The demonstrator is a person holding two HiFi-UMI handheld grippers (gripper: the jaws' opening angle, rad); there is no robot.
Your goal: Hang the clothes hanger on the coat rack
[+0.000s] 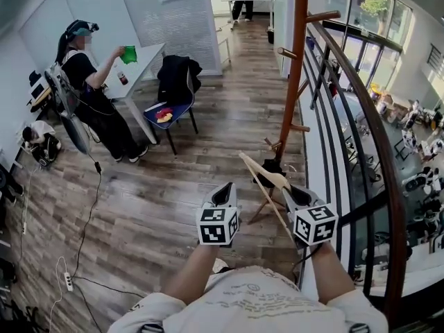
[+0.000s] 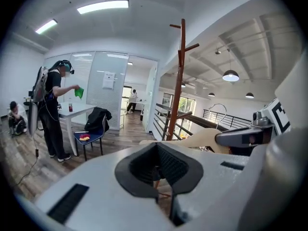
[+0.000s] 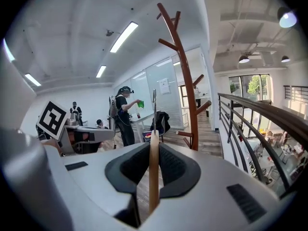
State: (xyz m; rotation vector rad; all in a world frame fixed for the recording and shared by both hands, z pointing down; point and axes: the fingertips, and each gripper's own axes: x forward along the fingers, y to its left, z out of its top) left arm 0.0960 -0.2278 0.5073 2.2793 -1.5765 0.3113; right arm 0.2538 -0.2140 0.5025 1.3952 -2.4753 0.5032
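The tall brown wooden coat rack (image 1: pixel 295 82) stands by the railing, its pegs bare. A pale wooden clothes hanger (image 1: pixel 267 179) with a metal hook is held out in front of me, near the rack's foot. My right gripper (image 1: pixel 291 191) is shut on its wooden body. In the right gripper view the hanger (image 3: pixel 153 186) runs edge-on between the pads, hook (image 3: pixel 154 100) pointing up, the rack (image 3: pixel 185 81) just to its right. My left gripper (image 1: pixel 223 189) hovers beside it, shut and holding nothing. The left gripper view shows the hanger (image 2: pixel 202 138) and the rack (image 2: pixel 179 81) ahead.
A curved dark railing (image 1: pixel 361 116) runs along the right, with a drop to a lower floor behind it. A person (image 1: pixel 90 96) stands at a white table (image 1: pixel 142 64) at the left. A chair with a dark jacket (image 1: pixel 177 82) is near. Cables (image 1: pixel 83 241) cross the wooden floor.
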